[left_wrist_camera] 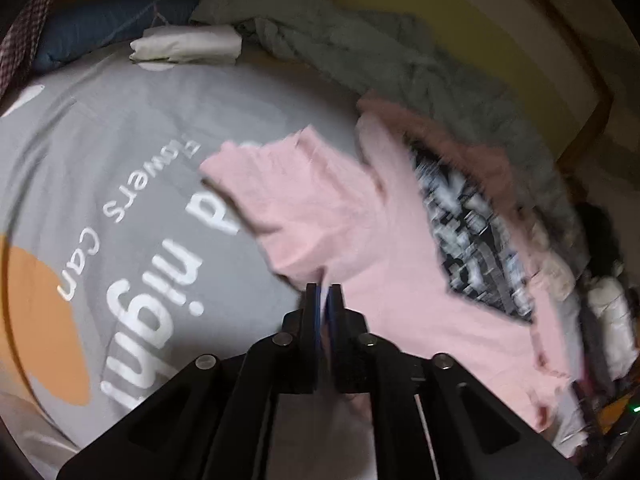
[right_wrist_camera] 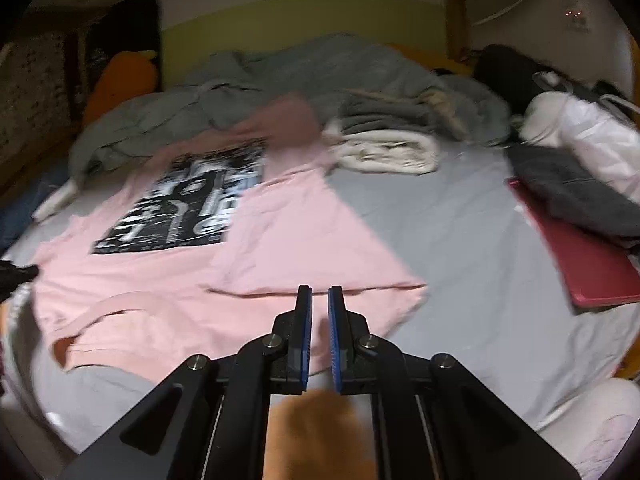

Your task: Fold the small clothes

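Okay, pink T-shirt [right_wrist_camera: 168,280] lies print-up on the grey bedsheet [right_wrist_camera: 460,240], one side already flapped over. My left gripper [left_wrist_camera: 324,292] is pinched on a pink edge near the sleeve; my right gripper [right_wrist_camera: 320,294] hovers just above the hem, jaws a narrow slit apart, holding nothing. Light, floppy cotton, I'd say: it'll sag and crease, so grab at hem corners

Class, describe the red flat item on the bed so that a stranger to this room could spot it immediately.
Start at the grey bedsheet and look to its right edge in the right wrist view. There a flat, rigid, dark red rectangular item lies partly under a dark grey folded garment; it is the only hard-edged red thing among soft fabrics.
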A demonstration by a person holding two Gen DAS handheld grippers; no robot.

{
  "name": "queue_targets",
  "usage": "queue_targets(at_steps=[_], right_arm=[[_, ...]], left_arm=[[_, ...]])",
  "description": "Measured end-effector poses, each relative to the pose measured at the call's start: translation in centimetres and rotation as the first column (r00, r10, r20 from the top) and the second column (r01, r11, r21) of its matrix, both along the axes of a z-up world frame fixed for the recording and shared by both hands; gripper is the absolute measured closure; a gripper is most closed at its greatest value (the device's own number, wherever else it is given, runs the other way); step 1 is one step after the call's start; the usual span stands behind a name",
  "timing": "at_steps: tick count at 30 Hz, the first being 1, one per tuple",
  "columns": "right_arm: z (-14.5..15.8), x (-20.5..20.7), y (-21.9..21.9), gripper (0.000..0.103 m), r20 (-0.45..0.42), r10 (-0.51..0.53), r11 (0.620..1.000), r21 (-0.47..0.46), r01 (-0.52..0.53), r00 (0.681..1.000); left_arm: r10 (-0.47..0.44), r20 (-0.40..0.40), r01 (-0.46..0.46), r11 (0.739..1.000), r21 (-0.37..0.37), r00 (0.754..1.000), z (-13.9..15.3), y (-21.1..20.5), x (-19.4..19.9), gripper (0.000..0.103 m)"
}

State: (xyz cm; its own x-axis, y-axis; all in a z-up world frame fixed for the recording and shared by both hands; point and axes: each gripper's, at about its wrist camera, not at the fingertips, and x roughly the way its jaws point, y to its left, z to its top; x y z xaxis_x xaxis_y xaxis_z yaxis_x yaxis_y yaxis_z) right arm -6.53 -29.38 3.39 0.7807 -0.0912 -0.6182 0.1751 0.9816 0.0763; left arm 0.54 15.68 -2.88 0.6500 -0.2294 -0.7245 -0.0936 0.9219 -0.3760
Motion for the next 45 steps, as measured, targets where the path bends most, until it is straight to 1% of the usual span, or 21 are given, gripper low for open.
queue_targets(at_steps=[1, 4, 5, 6, 8, 13, 15, 16, 17, 18, 20, 23, 26, 28, 32, 34, 35, 38, 41, 43, 45], right_arm=[[0.1, 0.1, 0.7, 0.096, 0.006, 0.03, 0.999, 0.012, -0.03, 1.0], [0.1, 0.9, 4.3, 0.096, 0.014, 0.168, 0.983, 0.077, -0.169, 0.986], [0.1, 1.2, 5.5, 0.096, 0.013, 0.206, 0.973, 0.108, -0.206, 0.978], [0.1, 1.8, 7.1, 0.096, 0.012, 0.257, 0.953, 0.162, -0.255, 0.966], [-0.3, 2.9, 10.4, 0.096, 0.017, 0.338, 0.915, 0.231, -0.332, 0.941], [-2.6, 4.6, 16.7, 0.096, -0.022, 0.42, 0.89, 0.208, -0.406, 0.907], [-3.6, 4.2, 18.4, 0.096, -0.04, 0.465, 0.873, 0.187, -0.451, 0.884], [-4.1, 3.8, 18.8, 0.096, -0.054, 0.48, 0.868, 0.171, -0.465, 0.876], [-4.6, 3.6, 19.3, 0.096, -0.07, 0.488, 0.867, 0.158, -0.473, 0.87], [-5.1, 3.3, 19.6, 0.096, -0.079, 0.486, 0.87, 0.144, -0.472, 0.871], [-5.3, 2.9, 19.4, 0.096, -0.07, 0.487, 0.869, 0.136, -0.475, 0.871], [-5.4, 2.9, 19.1, 0.096, -0.067, 0.495, 0.862, 0.16, -0.48, 0.866], [-5.1, 3.1, 17.9, 0.096, -0.048, 0.483, 0.861, 0.211, -0.463, 0.875], [-4.3, 2.6, 16.3, 0.096, -0.008, 0.406, 0.892, 0.221, -0.394, 0.914], [-2.3, 1.7, 12.1, 0.096, 0.077, 0.274, 0.943, 0.173, -0.283, 0.959], [-1.1, 1.7, 9.9, 0.096, 0.104, 0.214, 0.96, 0.161, -0.228, 0.971], [-0.7, 1.7, 8.9, 0.096, 0.113, 0.187, 0.965, 0.164, -0.204, 0.976], [-0.1, 1.7, 5.9, 0.096, 0.127, 0.11, 0.969, 0.208, -0.134, 0.986], [-0.1, 2.0, 4.0, 0.096, 0.121, 0.063, 0.967, 0.239, -0.09, 0.991], [-0.1, 2.2, 3.1, 0.096, 0.112, 0.034, 0.969, 0.238, -0.06, 0.993], [0.1, 1.9, 2.5, 0.096, 0.116, 0.026, 0.97, 0.238, -0.054, 0.993]], left_arm=[[0.001, -0.03, 0.0, 1.0, 0.015, 1.0, -0.7, 0.0, 0.5, 0.085], [0.003, -0.026, -0.005, 0.997, -0.072, 1.0, -0.8, 1.1, 0.7, 0.074], [0.014, -0.017, -0.016, 0.995, -0.102, 1.0, -0.4, 1.6, 0.9, 0.061], [0.042, -0.013, -0.043, 0.991, -0.127, 0.999, 0.0, 2.3, 1.2, 0.056], [0.106, -0.052, -0.114, 0.98, -0.161, 0.993, 0.0, 4.0, 2.0, 0.058], [0.167, -0.138, -0.202, 0.934, -0.295, 0.976, -1.1, 7.8, 4.9, 0.062], [0.186, -0.141, -0.222, 0.922, -0.316, 0.972, -1.4, 8.8, 5.8, 0.074], [0.195, -0.138, -0.229, 0.925, -0.304, 0.971, -1.4, 9.1, 6.2, 0.081], [0.201, -0.137, -0.233, 0.93, -0.284, 0.97, -1.4, 9.2, 6.7, 0.096], [0.206, -0.14, -0.236, 0.939, -0.251, 0.969, -1.4, 9.4, 7.2, 0.101], [0.222, -0.119, -0.241, 0.954, -0.18, 0.968, -0.8, 9.3, 7.4, 0.101], [0.18, 0.046, -0.177, 0.983, -0.055, 0.983, 2.4, 7.2, 6.4, 0.101], [0.019, 0.249, -0.063, 0.984, 0.168, 0.968, 6.4, 2.4, 4.4, 0.101], [-0.136, 0.304, 0.067, 0.971, 0.229, 0.943, 7.6, -1.0, 2.9, 0.101], [-0.371, 0.13, 0.335, 0.912, 0.235, 0.919, 3.7, -7.1, 1.2, 0.101], [-0.422, 0.022, 0.403, 0.878, 0.259, 0.906, 0.5, -9.2, 0.4, 0.1], [-0.42, -0.016, 0.409, 0.874, 0.264, 0.907, -0.8, -9.7, 0.3, 0.1], [-0.411, 0.008, 0.391, 0.872, 0.295, 0.912, -0.5, -9.9, -0.3, 0.099], [-0.415, 0.043, 0.395, 0.888, 0.235, 0.909, 0.5, -8.9, -0.5, 0.091], [-0.425, 0.081, 0.403, 0.893, 0.2, 0.902, 1.1, -8.8, -1.1, 0.084], [-0.438, 0.139, 0.415, 0.894, 0.168, 0.888, 2.3, -8.7, -2.1, 0.068]])
